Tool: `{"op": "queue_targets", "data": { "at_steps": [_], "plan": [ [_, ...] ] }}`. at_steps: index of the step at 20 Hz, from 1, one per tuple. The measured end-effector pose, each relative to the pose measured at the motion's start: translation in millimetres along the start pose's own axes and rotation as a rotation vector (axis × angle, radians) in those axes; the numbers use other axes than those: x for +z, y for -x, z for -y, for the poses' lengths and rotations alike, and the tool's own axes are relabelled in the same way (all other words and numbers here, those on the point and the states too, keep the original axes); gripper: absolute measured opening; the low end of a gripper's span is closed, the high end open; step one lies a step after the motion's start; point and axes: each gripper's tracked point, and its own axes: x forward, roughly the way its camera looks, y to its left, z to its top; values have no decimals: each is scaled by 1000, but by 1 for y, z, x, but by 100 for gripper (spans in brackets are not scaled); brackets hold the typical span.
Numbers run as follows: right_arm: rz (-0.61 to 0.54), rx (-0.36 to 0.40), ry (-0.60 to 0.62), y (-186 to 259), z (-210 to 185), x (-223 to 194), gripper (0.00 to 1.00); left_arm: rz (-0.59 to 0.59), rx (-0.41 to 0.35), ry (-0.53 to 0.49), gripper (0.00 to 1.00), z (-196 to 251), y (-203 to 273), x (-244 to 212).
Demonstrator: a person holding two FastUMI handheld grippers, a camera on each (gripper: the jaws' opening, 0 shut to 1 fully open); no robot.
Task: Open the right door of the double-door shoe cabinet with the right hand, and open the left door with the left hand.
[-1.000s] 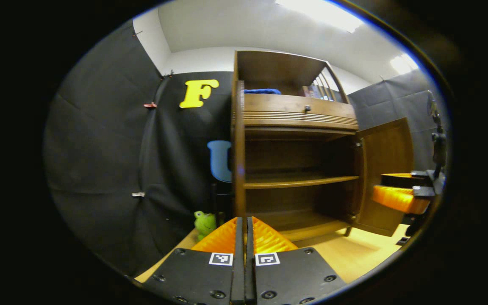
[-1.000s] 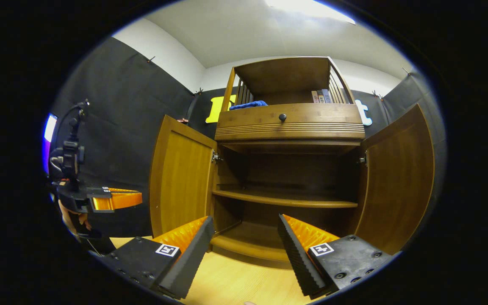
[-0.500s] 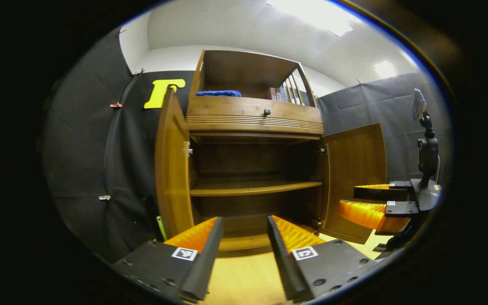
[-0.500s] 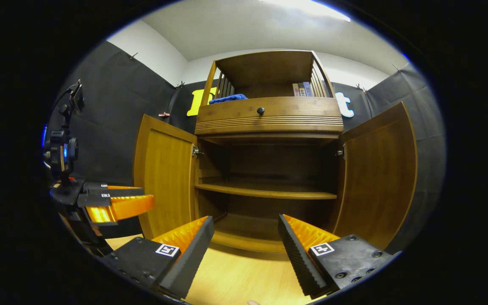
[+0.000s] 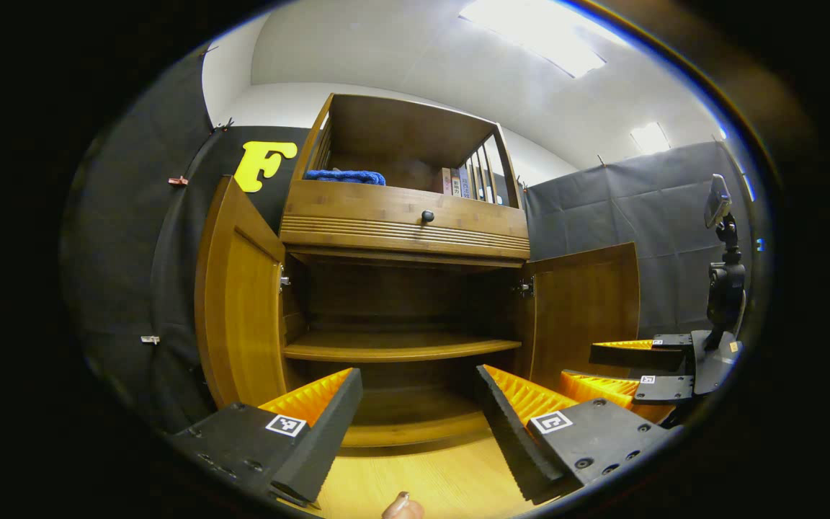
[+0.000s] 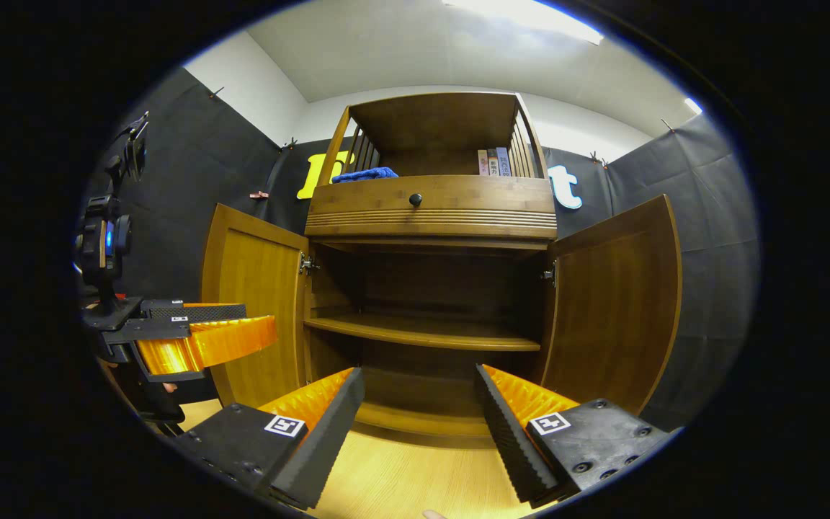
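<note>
Fingers (image 5: 314,425) of both grippers wide apart, empty

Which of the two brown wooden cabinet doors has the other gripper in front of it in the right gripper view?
The left brown wooden cabinet door: the left gripper overlaps it; the right door shows unobstructed.

A blue cloth (image 5: 345,176) lies folded on the left of the open top compartment, above the drawer with its round dark knob (image 5: 427,215). A few books (image 5: 457,182) stand upright at the right of that compartment, beside vertical wooden slats (image 6: 527,153). The floor (image 6: 415,476) is pale wood. A bright ceiling light panel (image 5: 530,32) glows overhead, and small clips (image 5: 178,181) pin the black cloth wall.
</note>
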Motion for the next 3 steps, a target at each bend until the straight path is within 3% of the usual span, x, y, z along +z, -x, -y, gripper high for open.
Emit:
{"op": "queue_targets", "data": {
  "at_steps": [3],
  "plan": [
    [14, 9, 10, 1, -4, 6, 99, -3, 2, -12, 97, 1, 0, 0]
  ]
}}
